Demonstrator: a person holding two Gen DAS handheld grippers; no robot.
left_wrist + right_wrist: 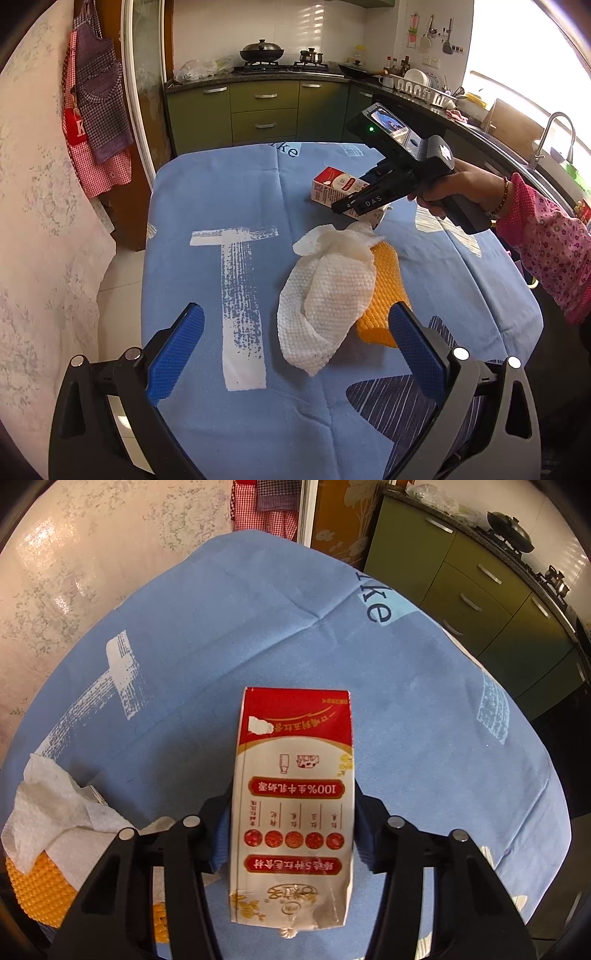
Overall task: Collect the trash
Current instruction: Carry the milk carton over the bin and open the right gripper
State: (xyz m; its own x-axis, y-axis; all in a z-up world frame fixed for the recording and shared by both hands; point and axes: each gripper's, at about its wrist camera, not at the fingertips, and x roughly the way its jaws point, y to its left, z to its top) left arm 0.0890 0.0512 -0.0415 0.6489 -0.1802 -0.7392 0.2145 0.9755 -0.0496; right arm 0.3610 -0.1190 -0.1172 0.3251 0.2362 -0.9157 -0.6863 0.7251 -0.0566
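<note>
A red and white milk carton (293,794) lies flat on the blue tablecloth (229,627). My right gripper (291,812) straddles it from above, and its blue pads (218,834) lie against both long sides. In the left wrist view that gripper (354,206), held by a hand in a pink flowered sleeve, is down on the carton (332,184). A crumpled white paper towel (328,295) rests partly on an orange bumpy pad (384,295). My left gripper (295,350) is open, and the towel's near end lies between its fingers without touching them.
The table's left edge drops to a tiled floor (118,295) beside a pale wall. Green kitchen cabinets (264,110) with a stove and pans stand beyond the far edge. A counter with a dish rack and a sink tap (554,136) runs along the right.
</note>
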